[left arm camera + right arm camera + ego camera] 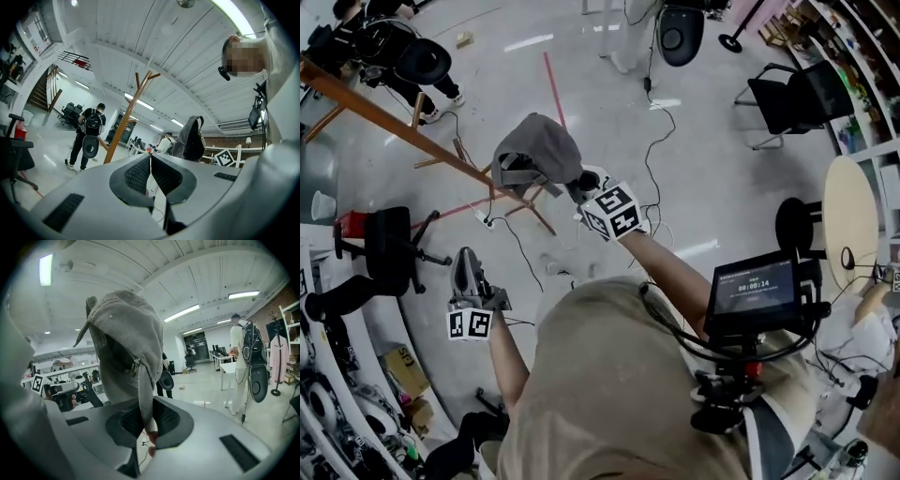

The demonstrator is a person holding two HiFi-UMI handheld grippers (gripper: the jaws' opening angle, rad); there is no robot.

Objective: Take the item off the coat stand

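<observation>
So the right gripper [149,420] is clamped tight on the back strap of the grey cap [126,343], and the cap hangs off its jaws in the middle of the right gripper view. In the head view the cap [539,145] sits center-top of the frame, right at the tip of the right gripper [574,185]. The wooden coat stand [394,127] slants across the upper left. In the left gripper view the cap is clear of the stand, off to its right. The left gripper [150,161] has its jaws pressed together on nothing, lower left in the head view.
</observation>
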